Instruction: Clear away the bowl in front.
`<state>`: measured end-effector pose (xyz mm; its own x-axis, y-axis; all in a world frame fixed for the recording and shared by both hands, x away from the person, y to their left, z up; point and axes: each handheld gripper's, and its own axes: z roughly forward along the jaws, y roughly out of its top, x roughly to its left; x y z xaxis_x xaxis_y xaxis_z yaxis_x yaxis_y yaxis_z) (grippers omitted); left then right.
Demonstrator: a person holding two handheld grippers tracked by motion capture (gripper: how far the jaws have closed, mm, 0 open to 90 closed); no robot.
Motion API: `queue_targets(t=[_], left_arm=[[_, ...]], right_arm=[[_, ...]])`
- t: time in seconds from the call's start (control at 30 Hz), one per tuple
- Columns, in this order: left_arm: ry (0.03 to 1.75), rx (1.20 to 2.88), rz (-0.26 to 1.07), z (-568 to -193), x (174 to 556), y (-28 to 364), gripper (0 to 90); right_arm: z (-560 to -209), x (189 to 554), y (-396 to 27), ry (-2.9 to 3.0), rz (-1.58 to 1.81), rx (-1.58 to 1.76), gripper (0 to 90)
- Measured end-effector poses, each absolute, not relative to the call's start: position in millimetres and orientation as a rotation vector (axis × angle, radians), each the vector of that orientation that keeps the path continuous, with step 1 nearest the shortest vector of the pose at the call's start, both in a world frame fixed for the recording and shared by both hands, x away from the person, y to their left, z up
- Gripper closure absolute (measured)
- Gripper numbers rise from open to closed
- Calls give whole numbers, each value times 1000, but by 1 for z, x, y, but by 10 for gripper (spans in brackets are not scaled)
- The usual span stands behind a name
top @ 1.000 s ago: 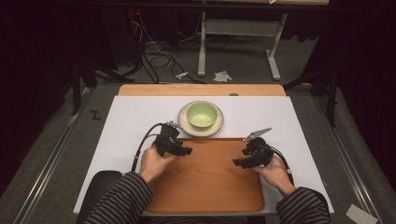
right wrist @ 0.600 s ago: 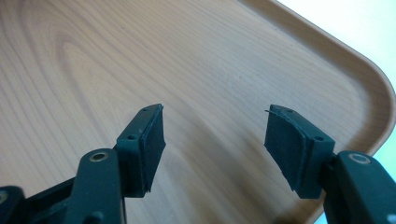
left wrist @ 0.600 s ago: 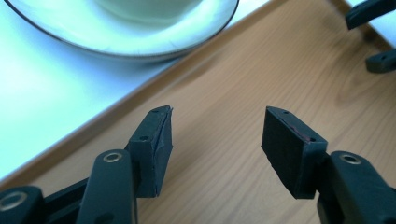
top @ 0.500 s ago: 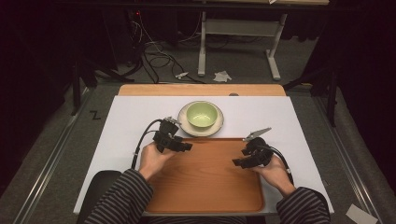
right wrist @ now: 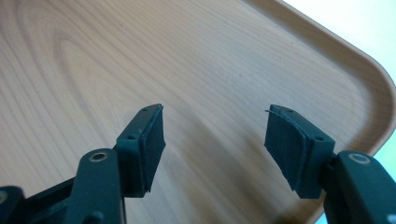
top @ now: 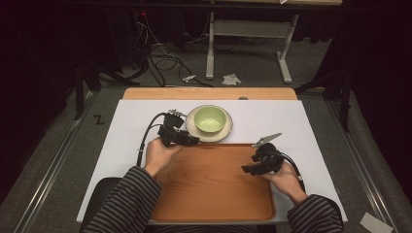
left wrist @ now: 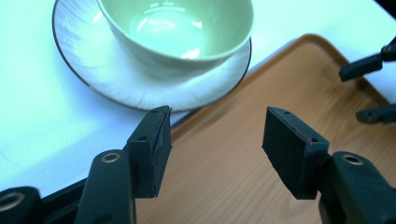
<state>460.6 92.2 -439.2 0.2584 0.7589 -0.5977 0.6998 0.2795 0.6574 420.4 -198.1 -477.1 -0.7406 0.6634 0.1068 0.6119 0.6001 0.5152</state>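
I'm holding both grippers, left [top: 190,140] and right [top: 248,169], with jaws apart over the tray [top: 209,194]; the bowl [top: 210,119] on its plate [top: 223,136] is sitting just beyond the far edge. Clipping the plate's rim could tip the bowl.

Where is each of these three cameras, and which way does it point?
High view: above the person's side, facing forward and down on the table; striped sleeves, both hands, left gripper, right gripper.
Left gripper view: rides on the left gripper, facing the green bowl on its plate; open jaws.
Right gripper view: rides on the right gripper, facing the wooden tray; open jaws.
All three share the tray.
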Motion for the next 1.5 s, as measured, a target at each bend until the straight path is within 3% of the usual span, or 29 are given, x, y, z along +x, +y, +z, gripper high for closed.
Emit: queue_targets(t=[0.9,1.5], left_arm=[[1514,1435,166,-414,517,72,457],[1615,1535,235,-431,554,59,484]], right_arm=[[-478,421,-198,2735,813,1071,391],[-478,420,-197,2738,817,1098,391]])
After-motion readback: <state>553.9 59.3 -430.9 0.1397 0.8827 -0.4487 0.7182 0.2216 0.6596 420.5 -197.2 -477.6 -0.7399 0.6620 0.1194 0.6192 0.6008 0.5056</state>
